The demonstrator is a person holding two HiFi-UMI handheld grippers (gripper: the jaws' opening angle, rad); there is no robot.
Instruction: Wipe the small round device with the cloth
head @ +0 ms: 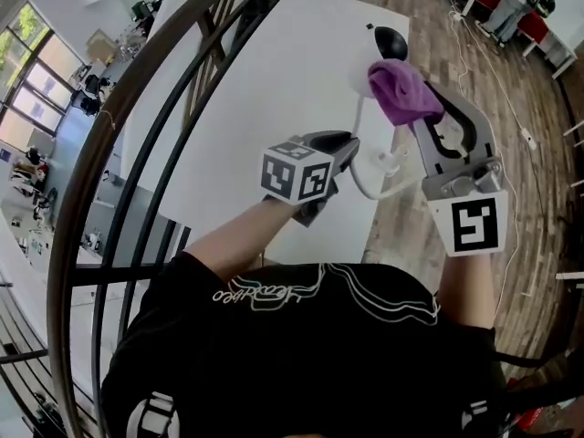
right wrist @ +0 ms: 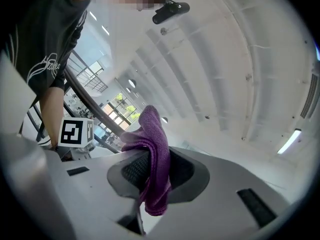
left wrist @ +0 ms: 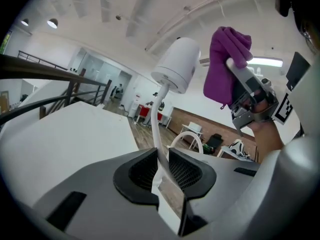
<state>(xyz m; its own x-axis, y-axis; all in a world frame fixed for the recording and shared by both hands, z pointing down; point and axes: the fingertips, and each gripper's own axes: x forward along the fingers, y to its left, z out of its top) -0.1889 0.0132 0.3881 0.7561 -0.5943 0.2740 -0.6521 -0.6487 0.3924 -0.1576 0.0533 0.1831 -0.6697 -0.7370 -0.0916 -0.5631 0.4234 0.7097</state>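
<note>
The small round device is a white dome on a thin white stem, held up in the air above the white table. My left gripper is shut on that stem; in the head view this gripper sits below the dome. A purple cloth is bunched in my right gripper, which is shut on it. The cloth hangs right beside the dome, very close or just touching it. In the right gripper view the cloth fills the jaws and hides the device.
A black rounded object lies on the far part of the table. A dark curved railing runs along the table's left side. Wooden floor with a white cable lies to the right of the table.
</note>
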